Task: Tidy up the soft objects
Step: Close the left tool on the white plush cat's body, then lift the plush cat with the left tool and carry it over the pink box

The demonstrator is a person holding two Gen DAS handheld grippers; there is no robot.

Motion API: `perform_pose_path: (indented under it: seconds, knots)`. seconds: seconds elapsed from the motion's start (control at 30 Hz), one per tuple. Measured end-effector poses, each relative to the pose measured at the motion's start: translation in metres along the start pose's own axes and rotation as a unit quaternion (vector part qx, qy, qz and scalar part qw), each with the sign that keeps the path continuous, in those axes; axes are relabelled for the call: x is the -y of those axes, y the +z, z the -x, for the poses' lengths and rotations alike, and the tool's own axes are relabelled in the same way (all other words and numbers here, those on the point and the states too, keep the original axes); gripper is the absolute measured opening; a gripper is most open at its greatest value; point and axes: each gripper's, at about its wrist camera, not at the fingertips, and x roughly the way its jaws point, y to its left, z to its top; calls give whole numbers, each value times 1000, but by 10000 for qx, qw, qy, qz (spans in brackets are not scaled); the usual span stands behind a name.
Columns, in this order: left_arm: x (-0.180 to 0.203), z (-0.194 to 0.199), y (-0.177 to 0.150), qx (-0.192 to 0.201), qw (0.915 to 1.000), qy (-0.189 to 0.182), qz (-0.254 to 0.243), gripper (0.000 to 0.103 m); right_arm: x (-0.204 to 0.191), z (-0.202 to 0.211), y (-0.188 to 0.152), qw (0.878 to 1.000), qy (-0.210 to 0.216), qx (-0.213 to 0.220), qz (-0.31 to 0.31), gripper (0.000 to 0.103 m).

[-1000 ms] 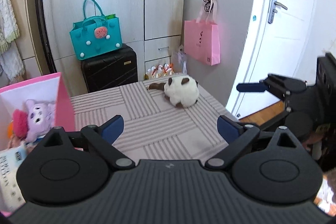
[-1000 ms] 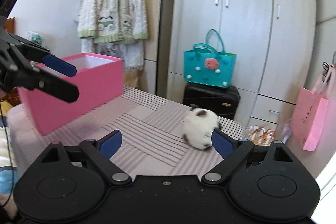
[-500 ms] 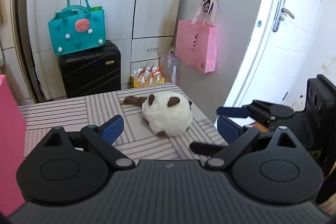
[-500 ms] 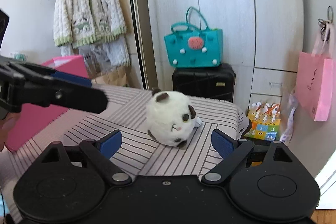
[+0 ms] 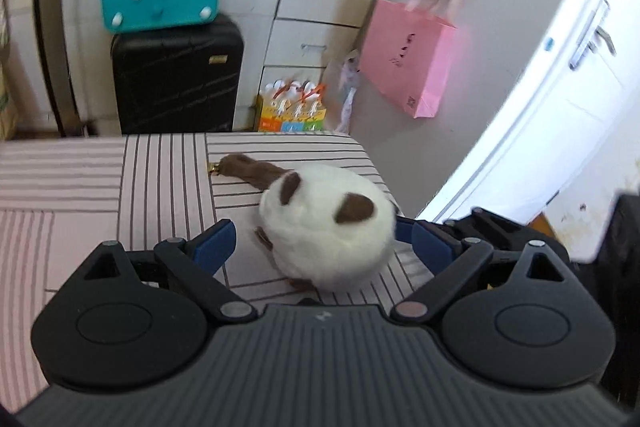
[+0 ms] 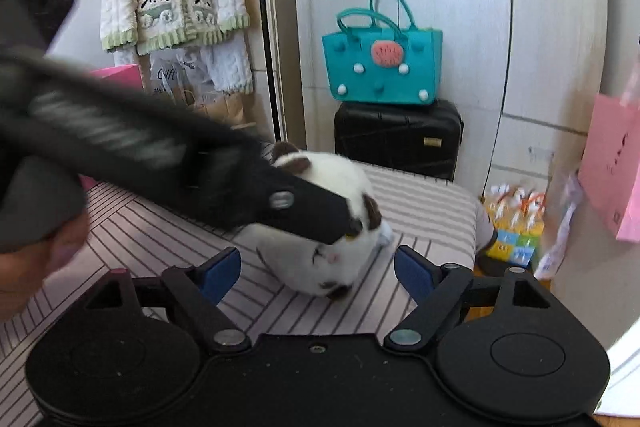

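Observation:
A round white plush toy (image 5: 326,227) with brown patches and a brown tail lies on the striped tablecloth (image 5: 160,167), near its far right corner. My left gripper (image 5: 322,245) is open and straddles the toy; its blue pads do not press the fur. In the right wrist view the same plush toy (image 6: 320,259) sits just ahead of my right gripper (image 6: 318,269). That gripper's jaws are closing, with its pads still apart from the toy. One of the left gripper's fingers (image 6: 304,205) crosses over the toy from the left.
The table's edge (image 5: 372,163) runs close behind the toy. A pink box (image 6: 118,71) shows at the far left, mostly hidden. A teal bag (image 6: 382,65) rests on a black suitcase (image 6: 398,137). A pink paper bag (image 5: 408,67) hangs beside a white door (image 5: 560,87).
Both grippers have moved in and down toward the plush toy. It now fills the gap between the left fingers, and the left finger now crosses it in the right wrist view.

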Motion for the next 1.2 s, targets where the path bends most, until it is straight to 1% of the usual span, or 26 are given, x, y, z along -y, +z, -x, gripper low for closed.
perform_pose_path:
  seconds: [0.1,0.2,0.23,0.27,0.33,0.37,0.4,0.47,0.6,0.67,0.8,0.9,1.03,1.2]
  knots:
    - [-11,-11,3,-41,9995,-25,324,94,-2,0,1,9998,92,170,63,86]
    - [-15,-16,4,84,9990,-83,429,91,-3,-3,5,9998,21,147,94,73]
    - [-16,-17,4,114,9988,-124,460,90,-3,-4,6,9999,-33,127,71,65]
    - [-17,-16,3,167,9983,-194,519,89,-2,-3,7,9999,-11,117,33,64]
    - [-15,-14,1,283,9983,-249,450,77,-2,-1,8,9999,51,81,-39,62]
    - [-12,-13,0,279,9988,-239,335,74,-4,0,9,10000,19,76,-22,61]
    - [-9,-15,-1,255,9991,-224,269,73,-6,1,9,10000,-45,83,20,61]
    - [-9,-16,-2,252,9991,-178,287,71,-10,2,10,9999,-134,38,43,61]
    - [-13,-12,-2,110,9984,-252,497,69,-17,7,13,9999,-109,-111,-32,60]
    - [-14,-7,-3,21,9982,-219,551,69,-23,11,15,9998,-45,-184,-106,60]
    - [-12,10,-6,-153,9985,-94,509,69,-33,20,19,9987,154,-347,-327,60]
    - [-12,24,-9,-331,9983,-38,487,69,-44,29,18,9981,232,-422,-377,60]
    - [-15,42,-15,-453,9971,-121,594,69,-55,41,19,9955,375,-617,-616,60]
    - [-17,65,-26,-614,9958,-273,615,69,-66,56,22,9869,604,-992,-1119,61]
